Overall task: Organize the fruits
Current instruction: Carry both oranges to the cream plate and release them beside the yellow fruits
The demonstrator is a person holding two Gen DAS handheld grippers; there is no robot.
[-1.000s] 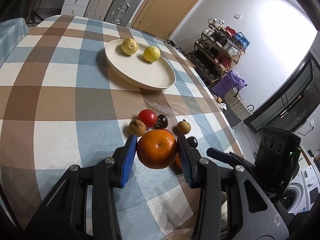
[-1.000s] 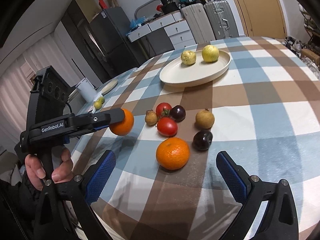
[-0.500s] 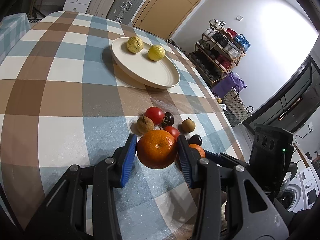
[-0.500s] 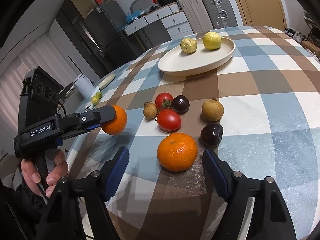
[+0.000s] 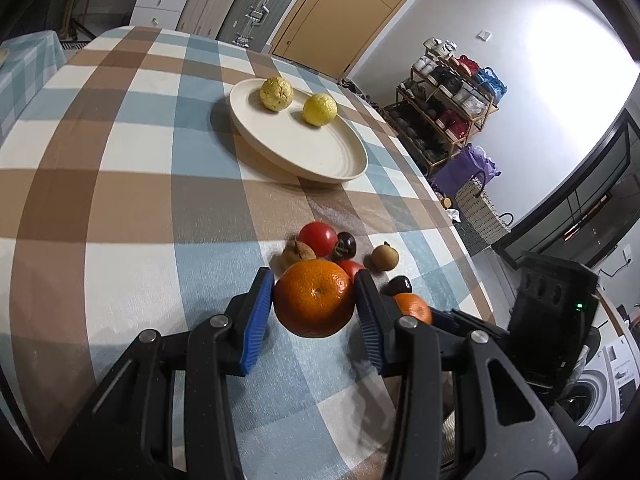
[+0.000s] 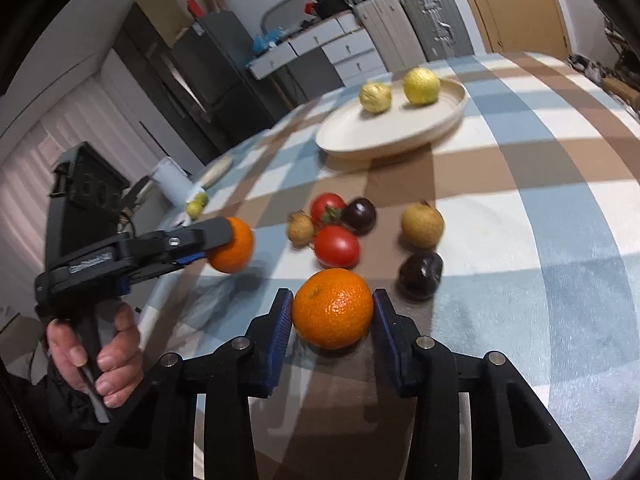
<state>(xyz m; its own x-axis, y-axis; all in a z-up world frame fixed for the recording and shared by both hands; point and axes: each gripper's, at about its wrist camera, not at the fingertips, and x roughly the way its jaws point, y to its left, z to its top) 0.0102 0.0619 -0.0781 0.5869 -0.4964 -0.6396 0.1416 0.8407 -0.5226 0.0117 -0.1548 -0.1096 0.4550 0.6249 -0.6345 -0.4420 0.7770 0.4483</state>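
Early stage: two yellow fruits [image 5: 298, 102] on plate [image 5: 320, 160]; left hand-held gripper [image 5: 314, 302] clamping one orange [image 5: 314, 304] aloft, right hand-held gripper [image 6: 332, 312] pinching second orange [image 6: 333, 307] on table [image 6: 520, 208]; tomatoes [image 6: 334, 230], plums, brown fruits unsorted.

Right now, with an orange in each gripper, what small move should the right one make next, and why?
Probably lift it straight up. The right gripper looks shut on the second orange, which still sits on the tablecloth close to a dark plum and a tomato. Rising first should avoid knocking them on the way to the plate.
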